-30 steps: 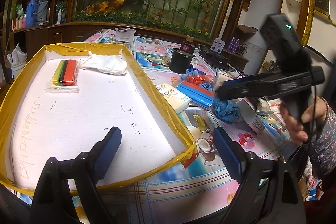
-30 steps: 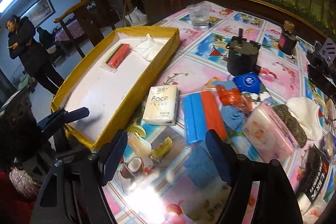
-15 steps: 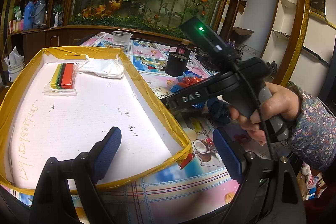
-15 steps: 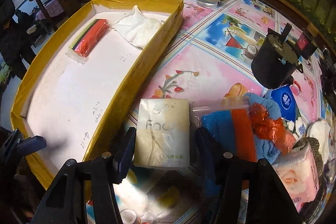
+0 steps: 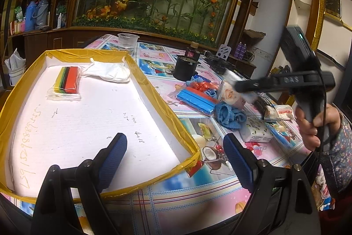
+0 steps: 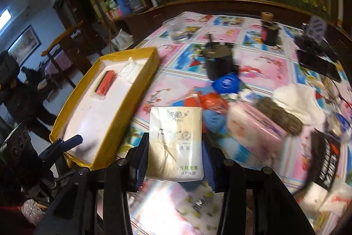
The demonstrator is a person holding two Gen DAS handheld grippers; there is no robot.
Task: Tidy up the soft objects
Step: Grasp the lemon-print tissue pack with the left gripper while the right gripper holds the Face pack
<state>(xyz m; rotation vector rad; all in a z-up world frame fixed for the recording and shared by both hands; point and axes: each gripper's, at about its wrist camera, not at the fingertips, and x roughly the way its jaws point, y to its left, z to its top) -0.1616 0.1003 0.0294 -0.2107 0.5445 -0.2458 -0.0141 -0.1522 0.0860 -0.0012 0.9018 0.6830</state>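
Since a second ago the right gripper (image 6: 175, 144) has dropped onto the tissue pack (image 6: 175, 138) that lay on the table just outside the long right edge of the yellow-rimmed tray (image 6: 136, 100), clamped it, and lifted it; the blur in the right wrist view suggests the pack is now in the air and on the move. Both pads press the pack's long sides, so the right claw is clenched on it, and the wrapper looks slightly pinched at the waist. The left gripper (image 5: 175, 160) has barely shifted: it hangs released, jaws wide and empty, straddling the near right corner of the tray. Inside the tray, at its far end, lie a striped sponge pack (image 5: 67, 80) and a white cloth (image 5: 107, 73), touching or nearly so. Other soft things wait on the table beyond the tray's right edge: a blue-and-orange sponge pack (image 5: 194, 99), a blue rag (image 5: 230, 116), a pink tissue bundle (image 6: 255, 124) and a white cloth (image 6: 297, 100) near the far right edge. The step in hand appears to be carrying the tissue pack to the tray. The next move calls for swinging it left over the yellow rim, high enough to clear that wall and the idle left gripper, then lowering it onto the bare white floor short of the two items there before letting go.
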